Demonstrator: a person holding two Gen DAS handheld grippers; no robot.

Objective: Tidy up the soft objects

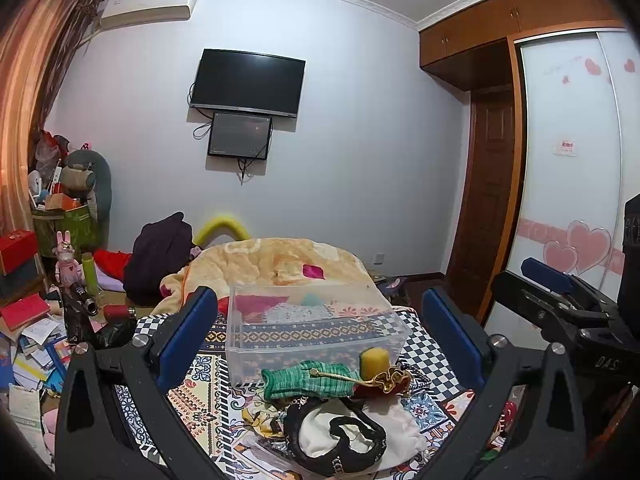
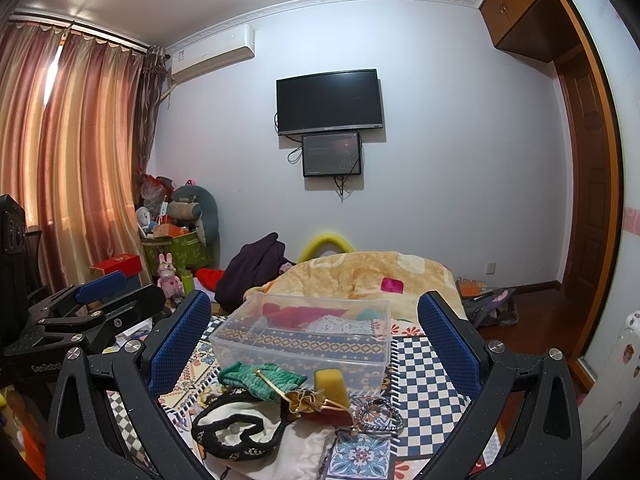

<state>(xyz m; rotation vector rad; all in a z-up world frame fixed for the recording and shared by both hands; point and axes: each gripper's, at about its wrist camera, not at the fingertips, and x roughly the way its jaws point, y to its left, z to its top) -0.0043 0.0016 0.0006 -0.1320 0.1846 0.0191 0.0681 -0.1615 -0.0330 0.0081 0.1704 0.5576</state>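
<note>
A clear plastic bin (image 1: 316, 328) (image 2: 304, 338) stands empty on the patterned bedspread (image 1: 208, 400) (image 2: 424, 380). In front of it lie a green knit piece (image 1: 308, 378) (image 2: 262, 376), a yellow sponge (image 1: 374, 360) (image 2: 330, 386), a red and gold pouch (image 1: 386, 382) (image 2: 316, 402), a white cloth with black trim (image 1: 340, 438) (image 2: 236, 430) and a braided band (image 2: 380, 414). My left gripper (image 1: 320, 340) is open above the pile. My right gripper (image 2: 316, 344) is open above it too. Each gripper shows at the edge of the other's view.
A peach blanket (image 1: 272, 264) (image 2: 360, 276) is bunched behind the bin, with dark clothing (image 1: 160, 252) (image 2: 256, 268) beside it. Cluttered boxes, books and toys (image 1: 48, 280) fill the left floor. A wardrobe (image 1: 568, 160) and a door stand right.
</note>
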